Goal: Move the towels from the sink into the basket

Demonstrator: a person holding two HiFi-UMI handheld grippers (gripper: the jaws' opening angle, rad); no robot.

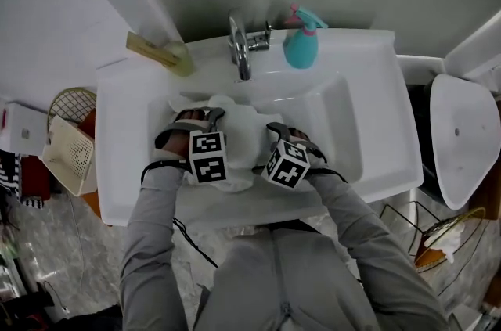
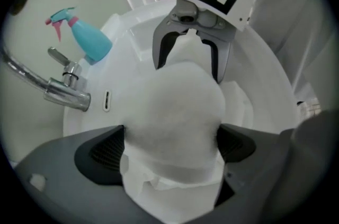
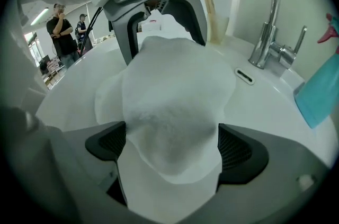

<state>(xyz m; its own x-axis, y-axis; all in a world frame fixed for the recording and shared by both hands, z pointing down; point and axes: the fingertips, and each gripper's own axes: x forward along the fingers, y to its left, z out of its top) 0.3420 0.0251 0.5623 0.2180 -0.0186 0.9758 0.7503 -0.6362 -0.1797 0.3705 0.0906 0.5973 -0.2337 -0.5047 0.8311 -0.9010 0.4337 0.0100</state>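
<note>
Sink (image 1: 376, 135): white, smooth, middle of the frame; holds the towels (image 1: 239, 126).
Towels: white, soft, fluffy heap.
Left gripper (image 1: 193, 118): jaws wide apart around the towels, not squeezing.
Right gripper (image 1: 283, 132): jaws wide apart around the towels too.

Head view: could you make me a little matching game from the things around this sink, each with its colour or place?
Things:
1. spray bottle
2. tap
3. towel
4. basket

Descriptions:
a. white, lying in the basin of the sink
b. cream, beside the sink at the picture's left
c. teal with a pink trigger, on the back ledge
d. shiny metal, at the middle of the back ledge

Pairs: 1-c, 2-d, 3-a, 4-b.
</note>
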